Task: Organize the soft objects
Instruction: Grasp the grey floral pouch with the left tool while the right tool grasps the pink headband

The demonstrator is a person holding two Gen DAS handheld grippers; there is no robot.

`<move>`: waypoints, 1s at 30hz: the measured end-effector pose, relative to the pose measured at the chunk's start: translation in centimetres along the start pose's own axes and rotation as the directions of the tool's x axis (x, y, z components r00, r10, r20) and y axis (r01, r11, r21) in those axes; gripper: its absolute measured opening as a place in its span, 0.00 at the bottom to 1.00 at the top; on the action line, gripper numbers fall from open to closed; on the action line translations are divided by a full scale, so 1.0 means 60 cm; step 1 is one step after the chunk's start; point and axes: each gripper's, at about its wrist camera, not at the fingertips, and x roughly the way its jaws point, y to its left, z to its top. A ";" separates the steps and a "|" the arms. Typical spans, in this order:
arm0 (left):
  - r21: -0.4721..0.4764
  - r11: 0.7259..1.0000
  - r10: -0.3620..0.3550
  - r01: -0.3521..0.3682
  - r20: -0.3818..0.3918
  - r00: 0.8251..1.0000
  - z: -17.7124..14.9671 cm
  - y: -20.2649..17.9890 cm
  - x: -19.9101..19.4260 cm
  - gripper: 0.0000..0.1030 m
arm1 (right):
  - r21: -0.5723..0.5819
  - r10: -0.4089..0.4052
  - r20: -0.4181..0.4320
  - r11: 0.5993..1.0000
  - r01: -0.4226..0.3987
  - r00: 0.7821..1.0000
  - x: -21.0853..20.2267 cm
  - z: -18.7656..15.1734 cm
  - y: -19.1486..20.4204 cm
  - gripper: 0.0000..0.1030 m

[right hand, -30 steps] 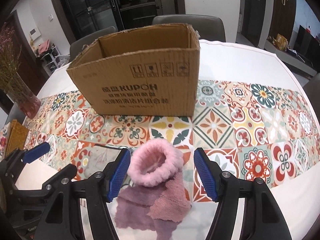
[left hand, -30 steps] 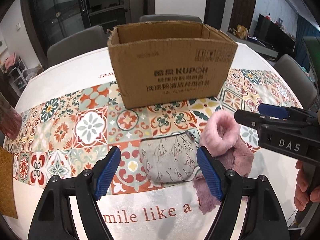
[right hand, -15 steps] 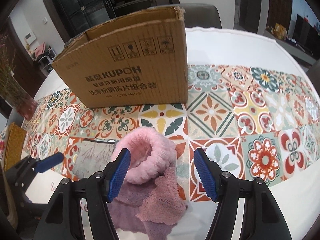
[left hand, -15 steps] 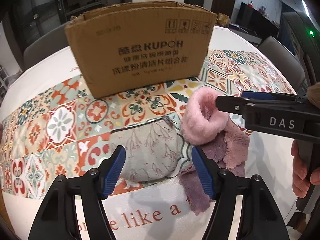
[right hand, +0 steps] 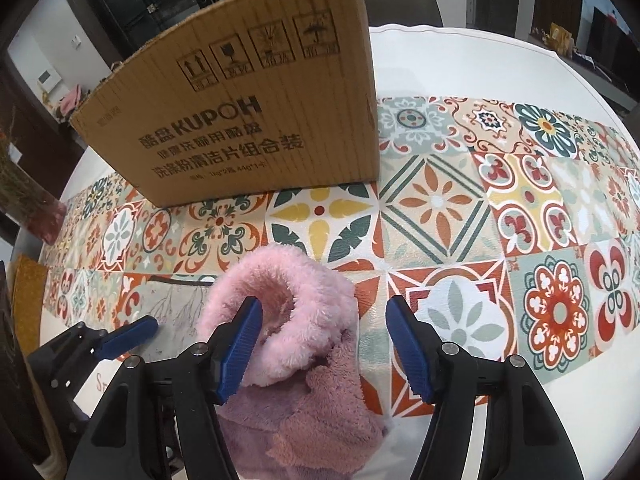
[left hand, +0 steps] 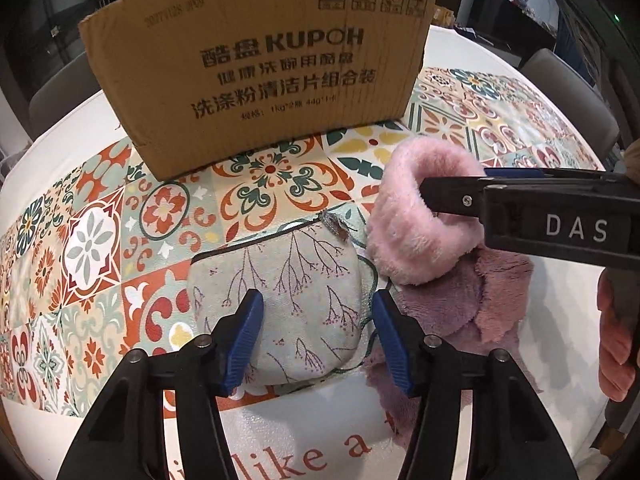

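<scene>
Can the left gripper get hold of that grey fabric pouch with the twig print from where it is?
Probably yes. The left gripper already straddles the grey twig-print fabric pouch, its jaws just closing in, nothing lying on it. The fluffy pink cuff sits beside it, clear.

The box (left hand: 256,60) hides its inside; its top is cut off. The mauve cloth (right hand: 304,420) lies partly hidden under the pink ring (right hand: 304,312).
</scene>
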 end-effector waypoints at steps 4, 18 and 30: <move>0.012 0.999 0.031 -0.031 -0.008 0.999 -0.006 -0.007 0.018 0.49 | 0.004 -0.004 -0.015 1.000 0.004 1.000 0.011 -0.002 -0.001 0.58; -0.151 0.986 -0.066 0.075 0.062 0.996 -0.015 0.034 0.005 0.14 | -0.011 0.007 -0.031 1.000 -0.008 0.999 0.016 -0.018 0.016 0.27; -0.214 0.974 -0.049 0.080 0.149 0.988 -0.024 0.068 -0.057 0.12 | -0.008 0.026 0.046 1.000 -0.026 0.999 -0.025 -0.013 0.027 0.21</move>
